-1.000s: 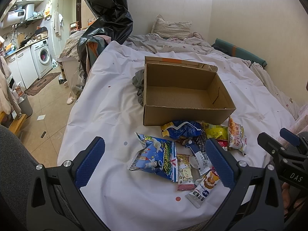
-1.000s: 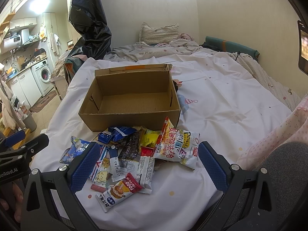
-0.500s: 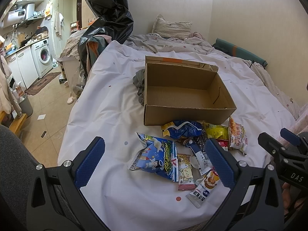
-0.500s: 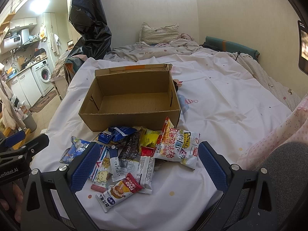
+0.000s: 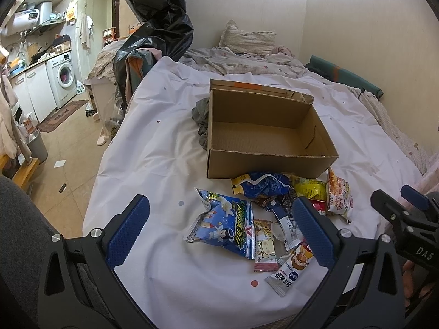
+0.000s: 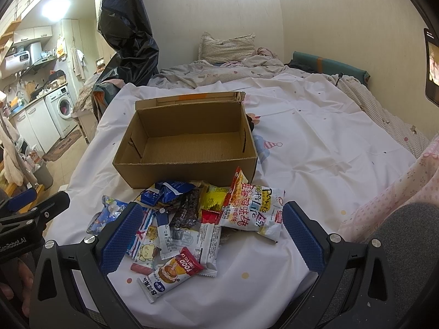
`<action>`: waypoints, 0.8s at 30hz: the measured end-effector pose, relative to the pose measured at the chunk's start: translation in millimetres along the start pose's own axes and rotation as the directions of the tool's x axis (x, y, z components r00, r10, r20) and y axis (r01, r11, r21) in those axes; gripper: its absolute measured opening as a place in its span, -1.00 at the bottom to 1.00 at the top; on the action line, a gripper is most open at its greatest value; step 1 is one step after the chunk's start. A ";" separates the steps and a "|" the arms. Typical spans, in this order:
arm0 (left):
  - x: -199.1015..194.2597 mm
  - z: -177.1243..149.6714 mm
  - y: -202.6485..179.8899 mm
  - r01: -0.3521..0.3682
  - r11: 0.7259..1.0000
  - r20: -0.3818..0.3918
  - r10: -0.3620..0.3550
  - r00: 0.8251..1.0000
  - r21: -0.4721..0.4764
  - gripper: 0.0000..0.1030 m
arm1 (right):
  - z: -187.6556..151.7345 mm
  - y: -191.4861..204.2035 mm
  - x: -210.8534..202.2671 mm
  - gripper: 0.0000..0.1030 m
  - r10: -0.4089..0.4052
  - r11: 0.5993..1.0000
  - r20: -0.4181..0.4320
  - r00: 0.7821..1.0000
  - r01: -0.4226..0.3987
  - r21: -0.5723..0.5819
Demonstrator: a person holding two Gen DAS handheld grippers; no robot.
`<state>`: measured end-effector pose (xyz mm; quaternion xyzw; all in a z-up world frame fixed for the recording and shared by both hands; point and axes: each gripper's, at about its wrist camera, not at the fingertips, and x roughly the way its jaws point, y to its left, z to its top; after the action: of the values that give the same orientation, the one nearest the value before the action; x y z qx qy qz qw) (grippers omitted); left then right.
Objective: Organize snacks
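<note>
Both grippers hang above the near edge of the bed with jaws spread wide and nothing between the blue pads: the left gripper (image 5: 221, 231) is aimed over the left side of the snack pile, the right gripper (image 6: 210, 237) over its middle and right. That open, raised stance looks like a survey before a first pick, since no packet is touched. The snacks lie in a loose, overlapping heap on the white sheet (image 5: 153, 142), just in front of the cardboard box (image 6: 189, 137), whose top is open and whose floor shows bare corrugated board, so the sorting seems not yet begun. The box sits with its long wall facing the pile, probably so packets can go straight in over the low front edge. Nearest the left gripper is the blue star-printed bag (image 5: 226, 226), lying mostly clear of the rest, an easy first grasp. Under the right gripper lie the white packet with red lettering (image 6: 253, 209), leaning on the box front, and the FOOD bar (image 6: 171, 272), closest to the bed edge. A crumpled blue pouch (image 6: 164, 192) tops the middle layer.
</note>
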<state>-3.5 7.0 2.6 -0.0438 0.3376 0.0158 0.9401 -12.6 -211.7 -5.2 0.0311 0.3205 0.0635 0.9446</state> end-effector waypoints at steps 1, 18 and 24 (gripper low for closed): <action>2.3 2.7 1.0 -0.002 1.000 -0.014 0.001 1.000 -0.007 1.00 | 2.7 -0.5 0.1 1.00 0.010 1.000 -0.005 1.000 -0.010 0.005; 48.7 61.0 11.6 0.014 0.998 -0.192 -0.026 0.981 -0.061 1.00 | 68.1 -57.4 53.3 1.00 0.155 0.974 -0.167 0.974 -0.122 0.189; 89.8 74.8 22.5 -0.006 0.997 -0.346 -0.019 0.938 -0.071 1.00 | 78.2 -94.1 94.5 1.00 0.221 0.934 -0.290 0.931 -0.117 0.336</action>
<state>111.8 36.4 1.3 -0.0802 0.4967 0.0166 0.8640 118.8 -293.0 -9.4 0.1976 0.4731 0.0982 0.8529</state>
